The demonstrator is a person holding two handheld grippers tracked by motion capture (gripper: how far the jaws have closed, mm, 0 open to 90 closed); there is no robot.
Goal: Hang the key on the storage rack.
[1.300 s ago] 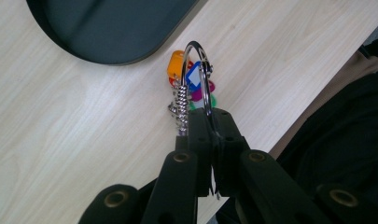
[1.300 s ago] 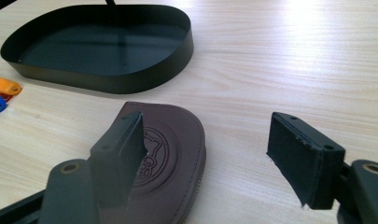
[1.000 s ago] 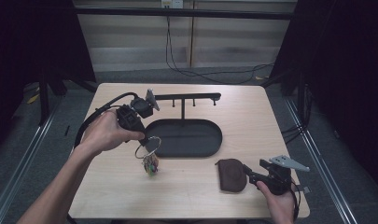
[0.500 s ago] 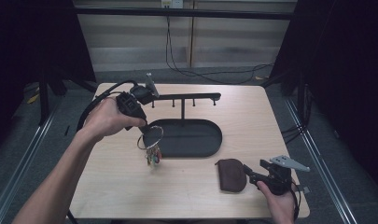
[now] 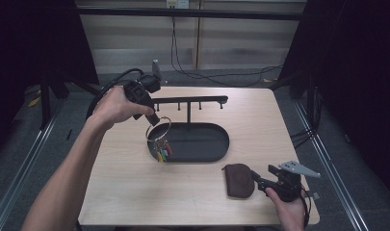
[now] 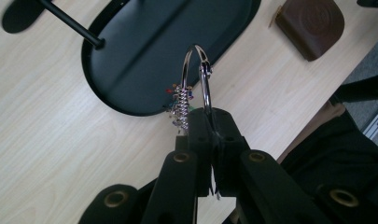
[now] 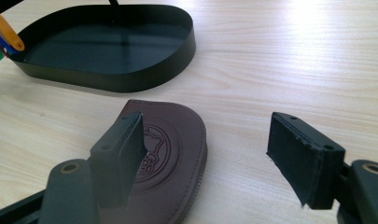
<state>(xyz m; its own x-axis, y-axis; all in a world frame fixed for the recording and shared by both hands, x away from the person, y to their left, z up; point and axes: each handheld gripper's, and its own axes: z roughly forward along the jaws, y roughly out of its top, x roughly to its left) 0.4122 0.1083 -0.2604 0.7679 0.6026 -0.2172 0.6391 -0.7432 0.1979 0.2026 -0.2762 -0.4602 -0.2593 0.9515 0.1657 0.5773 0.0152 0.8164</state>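
Left claw (image 6: 206, 122) clamped on large silver key ring with coloured tags (image 5: 158, 131), hanging over black oval metal tray's rim (image 5: 202, 126); right claw (image 7: 205, 154) open beside brown leather pouch (image 7: 170, 140); swinging could snag tags on rim.

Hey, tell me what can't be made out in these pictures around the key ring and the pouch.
- Keys on the key ring: left gripper view, bunched edge-on, count unclear.
- Key tags: right gripper view, cut off by the left edge.
- Brown pouch emblem: right gripper view, partly behind one of the right gripper jaws.
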